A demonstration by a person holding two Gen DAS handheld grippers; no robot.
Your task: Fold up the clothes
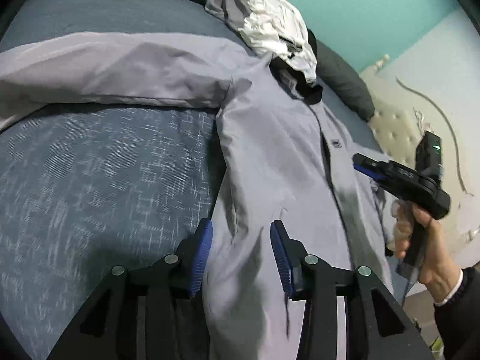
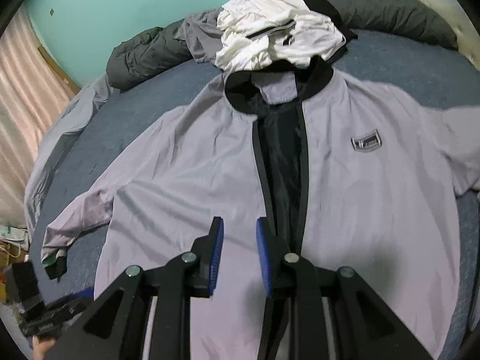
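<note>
- Jacket [image 2: 192, 162]: a light grey zip jacket lies front-up and spread flat on the bed [image 2: 405, 57], which has a blue cover; its zip is open, showing a dark lining [image 2: 282, 162] between black edging
- Its black collar [image 2: 321, 84] points toward the far end of the bed, a small badge [image 2: 366, 144] sits on one chest panel, and one sleeve [image 2: 81, 210] stretches out sideways, ending in a dark cuff [image 2: 57, 267]
- In the left wrist view the other sleeve [image 1: 99, 69] runs out across the bed cover
- A crumpled pile of clothes, white garment [image 2: 276, 27] on top of a grey one [image 2: 201, 33], sits just beyond the collar, touching it; dark pillows [image 2: 390, 12] line the far edge below a teal wall [image 2: 135, 0]
- Left gripper [image 1: 241, 234]: its blue-padded fingers [image 1: 202, 255] stand partly apart over the jacket's side edge, with cloth beneath the gap but nothing pinched
- Right gripper [image 2: 240, 237]: fingers [image 2: 217, 255] a narrow gap apart, just above the jacket front beside the zip, gripping nothing
- A hand [image 1: 420, 240] holds the right gripper's handle
</note>
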